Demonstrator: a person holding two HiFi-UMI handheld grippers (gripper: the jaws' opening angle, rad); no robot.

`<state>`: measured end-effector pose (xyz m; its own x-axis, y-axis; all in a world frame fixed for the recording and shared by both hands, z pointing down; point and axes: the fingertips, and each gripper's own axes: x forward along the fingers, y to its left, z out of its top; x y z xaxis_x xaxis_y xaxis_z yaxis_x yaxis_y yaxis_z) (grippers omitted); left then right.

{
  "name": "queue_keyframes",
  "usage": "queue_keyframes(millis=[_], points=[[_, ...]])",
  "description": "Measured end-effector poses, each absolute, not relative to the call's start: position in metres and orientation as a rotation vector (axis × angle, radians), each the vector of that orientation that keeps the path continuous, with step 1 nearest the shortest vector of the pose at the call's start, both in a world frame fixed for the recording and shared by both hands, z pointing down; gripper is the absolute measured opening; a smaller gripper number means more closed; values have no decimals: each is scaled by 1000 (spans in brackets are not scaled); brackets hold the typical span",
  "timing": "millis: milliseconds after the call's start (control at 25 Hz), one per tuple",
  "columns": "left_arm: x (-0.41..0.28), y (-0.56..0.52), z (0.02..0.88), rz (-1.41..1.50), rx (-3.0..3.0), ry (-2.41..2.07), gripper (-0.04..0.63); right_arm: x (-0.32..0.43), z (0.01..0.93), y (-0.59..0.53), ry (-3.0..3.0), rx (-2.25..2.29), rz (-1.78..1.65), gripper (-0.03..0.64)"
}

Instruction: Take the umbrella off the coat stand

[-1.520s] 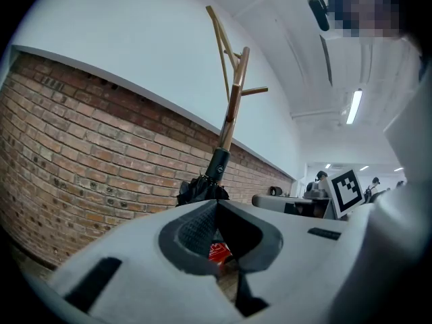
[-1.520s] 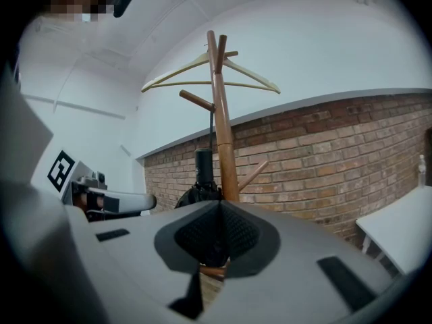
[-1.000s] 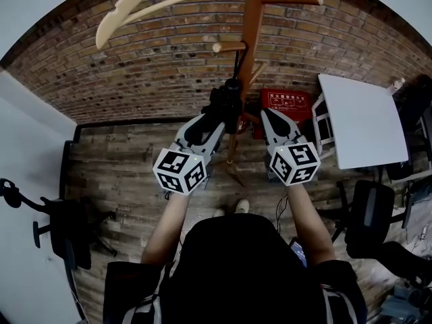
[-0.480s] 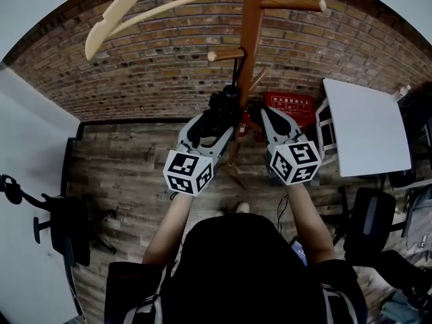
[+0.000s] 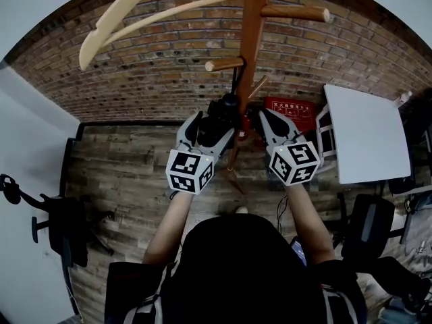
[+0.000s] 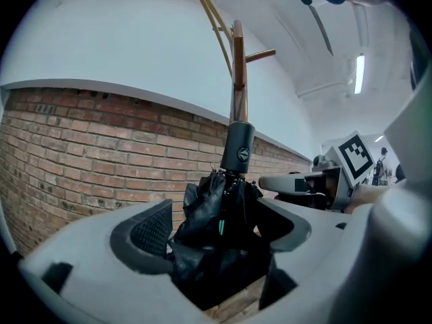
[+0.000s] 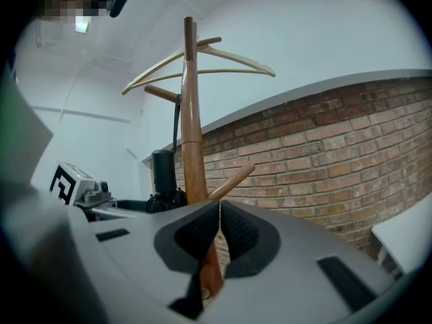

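left tool (image 6: 216,229) jaws just been opening, now wide apart, folded black umbrella (image 6: 237,150) between them, hanging from coat stand (image 7: 191,113). right tool (image 7: 219,228) pinched closed, empty, close beside coat stand.

Both forearms (image 5: 169,221) are stretched forward from the trunk, and each gripper is carried roughly level toward the coat stand (image 5: 251,39). The left gripper (image 5: 214,127) is held just left of the stand. Its jaws have just been opening and are spread wide, with the folded umbrella (image 6: 219,214) standing between them and the pads not clamped on it. The right gripper (image 5: 264,119) is held just right of the stand, close to its pole. Its jaws are brought together pad to pad, with nothing caught between them. The marker cubes (image 5: 293,162) are turned up toward the head.
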<state>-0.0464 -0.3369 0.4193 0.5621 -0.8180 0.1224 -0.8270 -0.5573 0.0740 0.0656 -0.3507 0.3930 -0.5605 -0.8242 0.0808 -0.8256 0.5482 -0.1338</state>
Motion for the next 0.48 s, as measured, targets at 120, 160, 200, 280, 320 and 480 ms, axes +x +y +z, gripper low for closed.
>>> queue_keyframes(millis=[120,160,200,280,320,480], points=[[-41,-341,420,124,2679,-1386,373,67,392,-355,-2760,1464,250,31],[-39,-342,420,127,2682,-1378,373,67,392,-357,-2761,1463,251,31],[-38,-343,420,129,2685,-1370,373,67,392,-358,-2761,1462,253,31],[-35,-345,419,135,2694,-1362,373,68,392,-360,-2761,1461,257,31],[-33,-346,419,139,2701,-1362,374,68,392,-361,-2761,1461,260,31],[-28,-350,421,138,2707,-1352,383,71,397,-363,-2755,1459,270,31]])
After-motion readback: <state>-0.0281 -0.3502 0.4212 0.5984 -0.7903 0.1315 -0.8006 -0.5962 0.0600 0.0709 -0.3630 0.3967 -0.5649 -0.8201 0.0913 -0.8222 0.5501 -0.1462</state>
